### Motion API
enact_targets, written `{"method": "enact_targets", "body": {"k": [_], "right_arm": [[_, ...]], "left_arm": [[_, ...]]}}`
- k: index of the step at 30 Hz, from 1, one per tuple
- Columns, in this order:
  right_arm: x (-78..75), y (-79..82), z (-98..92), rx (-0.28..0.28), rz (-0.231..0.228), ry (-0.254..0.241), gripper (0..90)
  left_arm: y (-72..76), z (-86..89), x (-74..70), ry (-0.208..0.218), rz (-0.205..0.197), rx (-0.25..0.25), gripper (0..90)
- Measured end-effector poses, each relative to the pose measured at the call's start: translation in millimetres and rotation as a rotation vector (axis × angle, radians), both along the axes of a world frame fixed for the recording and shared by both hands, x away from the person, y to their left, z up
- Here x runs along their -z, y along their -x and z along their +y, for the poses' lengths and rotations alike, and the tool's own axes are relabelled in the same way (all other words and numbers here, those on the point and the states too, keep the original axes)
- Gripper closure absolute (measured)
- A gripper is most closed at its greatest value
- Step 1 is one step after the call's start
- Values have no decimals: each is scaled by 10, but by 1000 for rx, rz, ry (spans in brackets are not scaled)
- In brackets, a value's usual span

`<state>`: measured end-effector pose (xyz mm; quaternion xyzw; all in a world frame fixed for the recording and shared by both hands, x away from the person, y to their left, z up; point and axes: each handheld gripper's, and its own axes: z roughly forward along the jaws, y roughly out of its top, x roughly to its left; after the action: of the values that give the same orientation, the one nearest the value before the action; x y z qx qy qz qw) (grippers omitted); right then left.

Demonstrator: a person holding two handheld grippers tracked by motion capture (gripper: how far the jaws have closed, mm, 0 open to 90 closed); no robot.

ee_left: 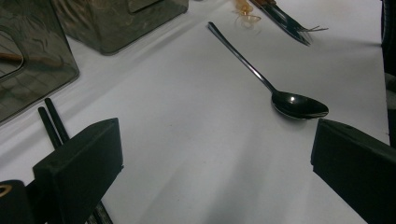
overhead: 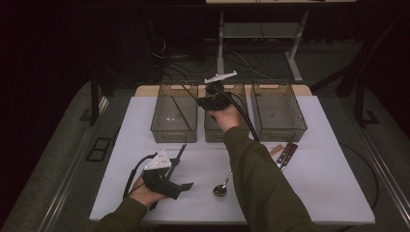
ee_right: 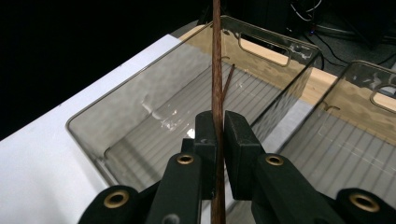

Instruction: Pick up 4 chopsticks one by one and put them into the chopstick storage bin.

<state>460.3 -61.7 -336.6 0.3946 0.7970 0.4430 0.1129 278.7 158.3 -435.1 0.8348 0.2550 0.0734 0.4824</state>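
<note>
White table (overhead: 319,193), dark room. Right gripper (ee_right: 219,133) clamps a brown chopstick (ee_right: 217,70) over the left bin (ee_right: 116,107); left gripper (ee_left: 215,163) wide open, holding nothing.

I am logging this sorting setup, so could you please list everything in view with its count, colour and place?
bins: three, clear smoky plastic, in a row at the table's far edge.
brown chopstick: one, clamped in the right tool, over the left bin.
second brown chopstick: one, lying inside the left bin.
black chopsticks: two, side by side on the table by the left tool.
spoon: one, dark and shiny, on the table near its front.
wood-handled cutlery: brown handles, right of the spoon; count unclear.
table: one, white top.
left tool: black, open, resting low at front left.
right tool: black, shut on the brown chopstick.
sleeves: two, olive green.
</note>
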Motion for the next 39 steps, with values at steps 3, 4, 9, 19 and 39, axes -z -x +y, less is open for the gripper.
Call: {"method": "enact_targets", "body": {"k": [3,4,9,19,39], "right_arm": [[21,-54,98,7,-5,11,835],[24,-72,130,9,-5,16,835],[33,-137,292,19,-7,12,835],[207,-201,597,16,16,19,835],[500,-171,890,5,51,124,647]], "left_arm": [[-6,2,0,6,-1,-2,9],[-7,3,-1,5,-2,-1,9],[-8,7,-6,3,-5,-3,9],[-10,18,-17,-2,-10,0,9],[0,24,-25,3,-4,3,10]]}}
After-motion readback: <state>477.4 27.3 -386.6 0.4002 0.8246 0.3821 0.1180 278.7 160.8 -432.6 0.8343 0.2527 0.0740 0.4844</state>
